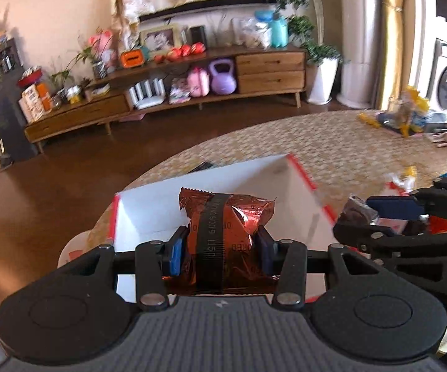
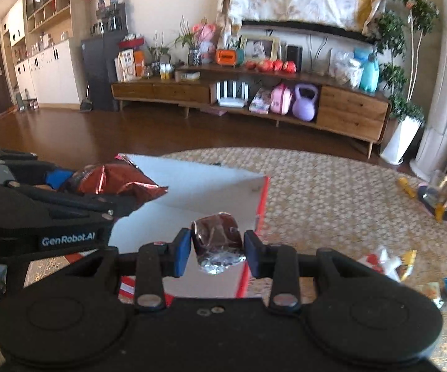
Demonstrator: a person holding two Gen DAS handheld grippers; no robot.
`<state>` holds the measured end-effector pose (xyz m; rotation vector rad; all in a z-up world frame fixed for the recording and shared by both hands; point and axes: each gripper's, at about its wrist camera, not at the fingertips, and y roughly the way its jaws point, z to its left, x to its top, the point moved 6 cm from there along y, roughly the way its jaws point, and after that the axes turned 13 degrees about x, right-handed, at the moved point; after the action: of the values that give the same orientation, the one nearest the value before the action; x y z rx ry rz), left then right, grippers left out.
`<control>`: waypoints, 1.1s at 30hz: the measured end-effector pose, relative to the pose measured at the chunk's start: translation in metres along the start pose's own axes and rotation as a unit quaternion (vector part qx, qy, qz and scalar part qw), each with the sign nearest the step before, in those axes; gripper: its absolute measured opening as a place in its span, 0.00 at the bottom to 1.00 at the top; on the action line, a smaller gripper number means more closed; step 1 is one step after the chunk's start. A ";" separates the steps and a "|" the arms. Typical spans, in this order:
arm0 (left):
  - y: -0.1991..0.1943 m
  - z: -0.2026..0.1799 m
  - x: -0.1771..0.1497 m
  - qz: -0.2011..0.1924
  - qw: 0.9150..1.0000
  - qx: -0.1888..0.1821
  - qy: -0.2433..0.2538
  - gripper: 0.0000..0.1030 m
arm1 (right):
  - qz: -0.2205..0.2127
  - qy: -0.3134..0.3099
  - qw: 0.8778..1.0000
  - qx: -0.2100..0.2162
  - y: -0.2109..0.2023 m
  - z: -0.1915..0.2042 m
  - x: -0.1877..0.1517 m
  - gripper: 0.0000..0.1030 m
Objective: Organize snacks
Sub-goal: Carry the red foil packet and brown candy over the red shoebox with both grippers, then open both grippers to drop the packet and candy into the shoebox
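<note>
**Both grippers hold snacks above the white box**

The left gripper (image 1: 220, 251) has its jaws drawn in on a copper-red packet (image 1: 223, 226); the blue pads (image 1: 175, 255) press its two sides, and the packet stands up between them, its crimped top edge rising ahead of the fingertips; a black band with printed digits runs down its middle. Ahead of and below these jaws lies the box (image 1: 223, 176) — white inside, red along its rim — open to the camera; its bare floor shows on both sides of the packet.

The right gripper (image 2: 217, 249) is closed part-way on a small dark-brown snack (image 2: 217, 235) in crinkled silver foil; the snack sits squarely between the pads (image 2: 182, 255), held at both sides, with the foil end hanging just below the jaw line. Beyond these jaws the same box (image 2: 192, 186) spreads out, its red edge (image 2: 262, 204) running just right of the right finger.

The two grippers are close together; seen from the right wrist, the left one and its packet (image 2: 115, 183) come in from the left of the jaws, over the near left part of the box; seen from the left wrist, the right gripper (image 1: 366, 214) enters from the right, at the box's red edge.

Farther right of both jaws, loose wrappers (image 2: 391, 263) lie scattered on a woven rug (image 2: 332, 186) — well apart from the box.
</note>
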<state>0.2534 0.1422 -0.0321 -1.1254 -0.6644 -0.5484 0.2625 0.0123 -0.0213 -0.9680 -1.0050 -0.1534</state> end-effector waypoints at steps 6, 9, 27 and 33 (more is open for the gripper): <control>0.047 0.030 -0.005 0.044 0.999 0.022 0.001 0.43 | 0.039 0.011 0.999 0.003 0.046 0.012 0.005 0.34; 0.068 0.041 -0.009 0.063 0.997 0.034 0.005 0.43 | 0.059 0.022 0.998 0.004 0.067 0.014 0.005 0.34; 0.131 0.033 -0.051 0.153 0.986 0.031 0.063 0.43 | 0.158 0.045 0.986 0.003 0.132 0.025 -0.021 0.35; 0.132 0.026 -0.052 0.159 0.984 0.026 0.076 0.45 | 0.173 0.051 0.984 -0.005 0.138 0.024 -0.026 0.36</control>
<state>0.3039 0.2148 -0.1458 -1.1007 -0.3545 -0.3368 0.3040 0.1042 -0.1218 -1.1173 -0.7293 0.0804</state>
